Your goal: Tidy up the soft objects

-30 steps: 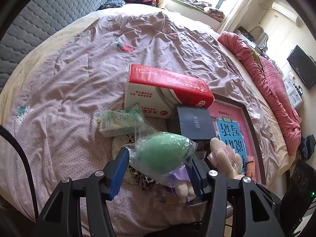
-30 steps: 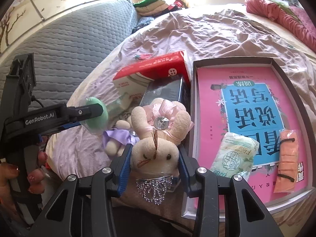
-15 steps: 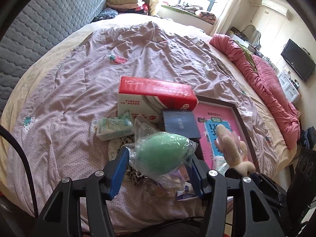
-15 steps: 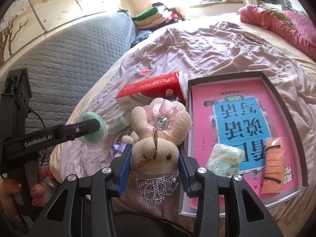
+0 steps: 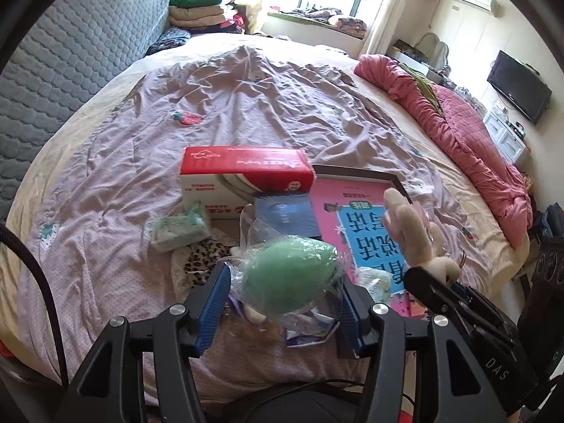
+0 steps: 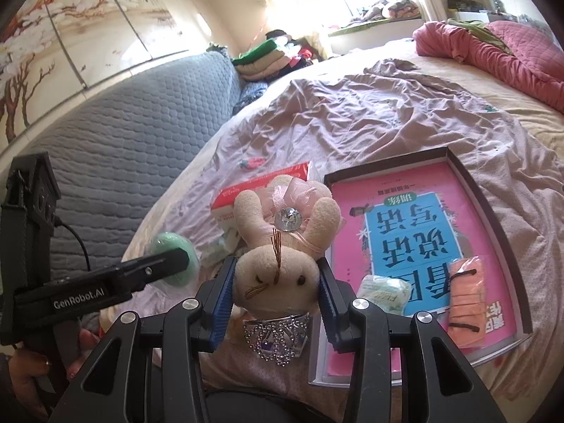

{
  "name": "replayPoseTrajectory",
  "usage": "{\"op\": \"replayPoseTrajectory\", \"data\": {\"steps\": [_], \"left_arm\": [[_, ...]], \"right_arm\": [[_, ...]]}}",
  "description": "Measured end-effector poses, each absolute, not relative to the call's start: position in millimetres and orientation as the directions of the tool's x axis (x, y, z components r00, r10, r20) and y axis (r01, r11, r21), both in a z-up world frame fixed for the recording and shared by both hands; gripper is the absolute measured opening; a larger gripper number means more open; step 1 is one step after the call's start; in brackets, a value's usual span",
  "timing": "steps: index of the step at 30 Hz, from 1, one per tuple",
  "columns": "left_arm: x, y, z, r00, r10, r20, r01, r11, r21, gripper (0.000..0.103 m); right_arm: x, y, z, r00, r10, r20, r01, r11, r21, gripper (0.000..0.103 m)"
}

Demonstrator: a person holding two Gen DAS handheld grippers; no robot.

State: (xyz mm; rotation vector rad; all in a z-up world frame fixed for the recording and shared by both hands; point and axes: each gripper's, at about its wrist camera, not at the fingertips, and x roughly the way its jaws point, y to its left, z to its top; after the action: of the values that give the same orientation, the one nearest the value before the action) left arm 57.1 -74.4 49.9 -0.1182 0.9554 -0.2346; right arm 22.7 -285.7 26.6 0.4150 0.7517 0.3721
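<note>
My left gripper is shut on a green egg-shaped sponge in a clear bag, held above the bed. My right gripper is shut on a beige plush bunny with a pink bow and a silver tiara. The bunny also shows at the right of the left wrist view, and the green sponge shows at the left of the right wrist view. A dark-rimmed box tray with a pink and blue book lies on the bed, holding a tissue pack and an orange packet.
A red and white tissue box, a small tissue pack, a dark blue booklet and a leopard-print cloth lie on the lilac sheet. A pink quilt runs along the right. A grey padded headboard is at the left.
Both grippers have risen from the bed with their loads, so the bed looks farther away. The bunny now sits higher at the right of the left wrist view.
</note>
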Motion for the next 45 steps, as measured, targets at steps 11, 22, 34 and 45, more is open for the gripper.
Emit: {"op": "replayPoseTrajectory", "data": {"steps": [11, 22, 34, 45], "left_arm": [[50.1, -111.0, 65.3, 0.566, -0.259, -0.783, 0.214, 0.963, -0.164, 0.057], [54.1, -154.8, 64.7, 0.546, -0.291, -0.786, 0.284, 0.947, -0.153, 0.057], [59.4, -189.7, 48.7, 0.512, -0.304, -0.803, 0.339, 0.931, -0.136, 0.057], [57.7, -234.2, 17.5, 0.430, -0.340, -0.836, 0.420, 0.895, -0.148, 0.057]], "right_arm": [[12.5, -329.9, 40.6, 0.743, 0.396, -0.540, -0.109, 0.867, 0.487, 0.045], [0.9, -380.2, 40.9, 0.792, 0.308, -0.528, -0.002, 0.865, 0.502, 0.045], [-6.4, -403.9, 34.7, 0.801, 0.261, -0.538, 0.049, 0.868, 0.493, 0.045], [-2.5, -416.2, 14.4, 0.759, 0.191, -0.623, 0.086, 0.918, 0.386, 0.045]]}}
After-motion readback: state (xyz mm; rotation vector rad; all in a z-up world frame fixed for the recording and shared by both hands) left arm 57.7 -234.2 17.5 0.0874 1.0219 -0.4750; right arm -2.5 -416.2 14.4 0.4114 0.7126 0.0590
